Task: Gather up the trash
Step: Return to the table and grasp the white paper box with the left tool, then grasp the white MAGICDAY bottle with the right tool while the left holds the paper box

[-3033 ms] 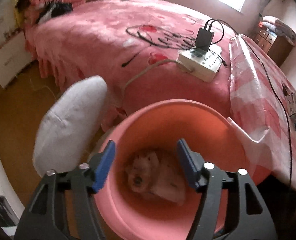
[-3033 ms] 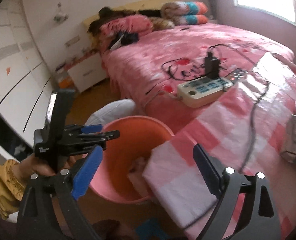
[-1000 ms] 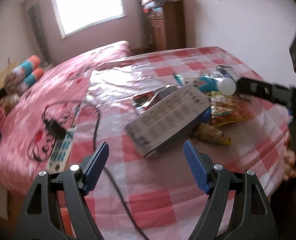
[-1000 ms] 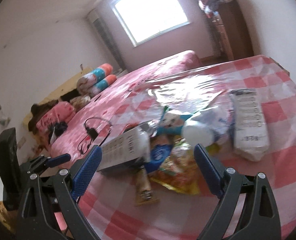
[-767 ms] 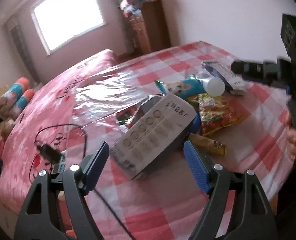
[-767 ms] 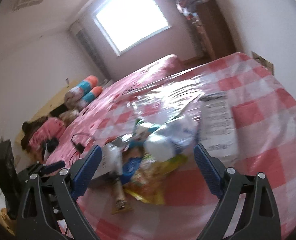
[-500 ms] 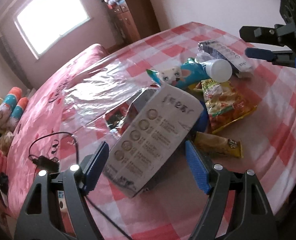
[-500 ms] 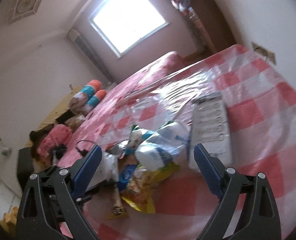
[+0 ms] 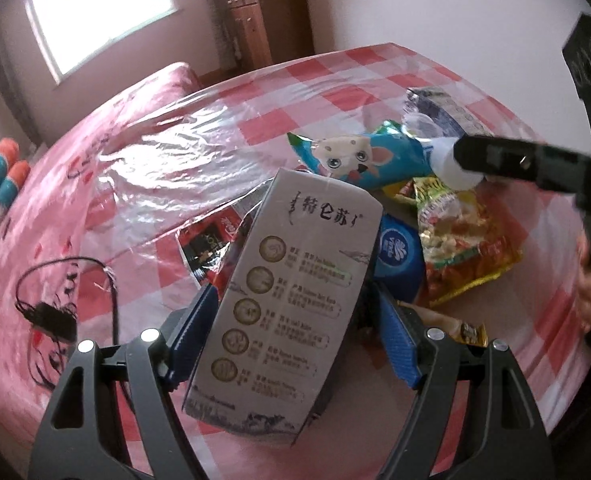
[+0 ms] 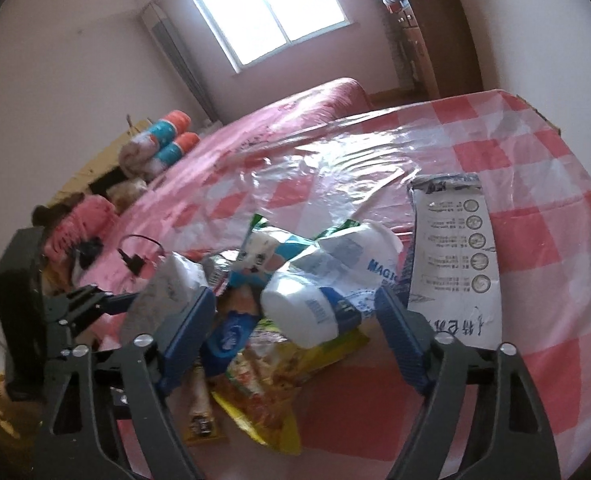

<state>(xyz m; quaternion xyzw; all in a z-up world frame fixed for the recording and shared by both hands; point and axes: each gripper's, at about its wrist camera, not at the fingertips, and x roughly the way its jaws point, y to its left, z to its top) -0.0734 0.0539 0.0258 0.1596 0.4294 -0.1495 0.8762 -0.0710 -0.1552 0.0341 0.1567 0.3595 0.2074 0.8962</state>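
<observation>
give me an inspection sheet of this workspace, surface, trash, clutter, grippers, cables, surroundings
Surface: checked tablecloth under clear plastic.
Job's things: grey carton, blue pouch, white bottle, yellow snack bag, flattened carton, piled together.
Clutter: nothing seen.
Grippers: left gripper open, straddling the grey carton; right gripper open around the white bottle, its jaws have just been closing.
Cables: black charger cable on pink bed.
Surroundings: window, wooden cabinet.

Home bedroom: pink bed (image 10: 279, 128), rolled bedding (image 10: 163, 136), wooden dresser (image 9: 249, 28).
</observation>
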